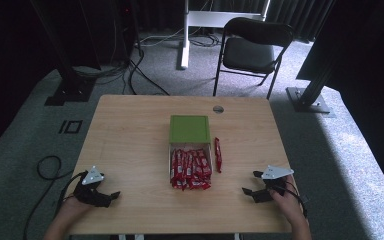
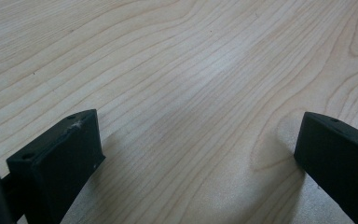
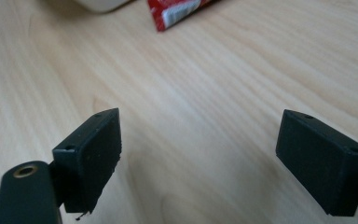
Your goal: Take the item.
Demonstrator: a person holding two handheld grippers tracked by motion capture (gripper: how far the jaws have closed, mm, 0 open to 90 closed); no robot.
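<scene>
Red wrappers mark your work here: a single snack bar lies flat on the wooden table, just right of the open white box packed with more red bars. Its long axis runs near to far, roughly parallel to the box's right wall, with one end pointing at you and the other toward the green lid that sits at the far end of the box. It lies just beside the box; whether it touches the wall you cannot tell.

Your right gripper sits near the front right of the table, well apart from the lone bar, aimed left toward it. Its jaws stand wide with only bare wood between them; in the right gripper view a bar's end shows at the top edge. Your left gripper rests at the near left corner, jaws likewise spread wide over bare wood, holding nothing.
</scene>
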